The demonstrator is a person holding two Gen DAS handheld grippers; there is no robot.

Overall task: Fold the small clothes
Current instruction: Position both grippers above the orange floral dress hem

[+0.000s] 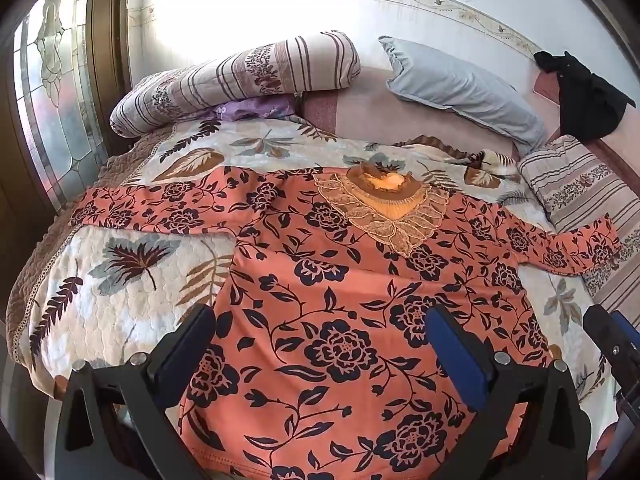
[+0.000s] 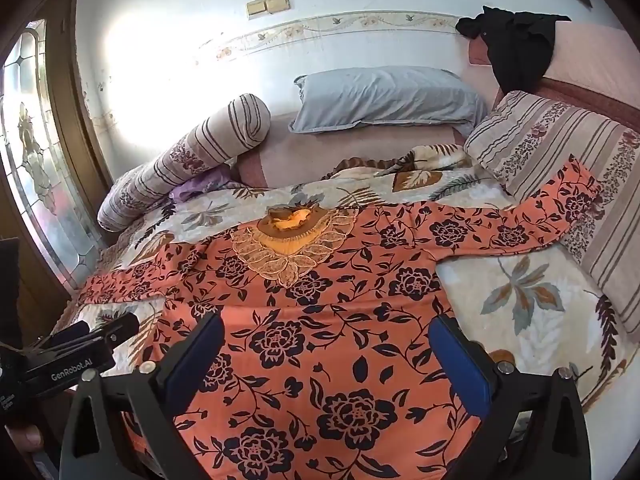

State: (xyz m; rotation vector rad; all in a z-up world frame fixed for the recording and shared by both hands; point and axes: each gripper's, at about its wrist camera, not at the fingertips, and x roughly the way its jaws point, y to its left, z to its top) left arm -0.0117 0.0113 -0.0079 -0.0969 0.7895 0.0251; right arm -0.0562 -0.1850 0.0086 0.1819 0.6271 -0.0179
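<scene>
An orange long-sleeved top with dark flowers [image 1: 340, 292] lies spread flat, front up, on the leaf-print bedspread [image 1: 116, 264], with both sleeves stretched out sideways. Its lace collar [image 1: 384, 204] points to the far side. It also shows in the right wrist view [image 2: 320, 320]. My left gripper [image 1: 320, 336] is open and empty above the hem's left part. My right gripper [image 2: 328, 352] is open and empty above the hem's right part. The right gripper shows at the edge of the left wrist view [image 1: 612, 340], and the left gripper at the left of the right wrist view [image 2: 80, 344].
A striped bolster [image 1: 236, 80], a grey pillow [image 1: 460, 88] and a striped pillow [image 1: 588, 196] lie along the bed's far and right sides. A black garment [image 1: 584, 92] hangs on the headboard. A stained-glass door [image 1: 52, 100] stands at the left.
</scene>
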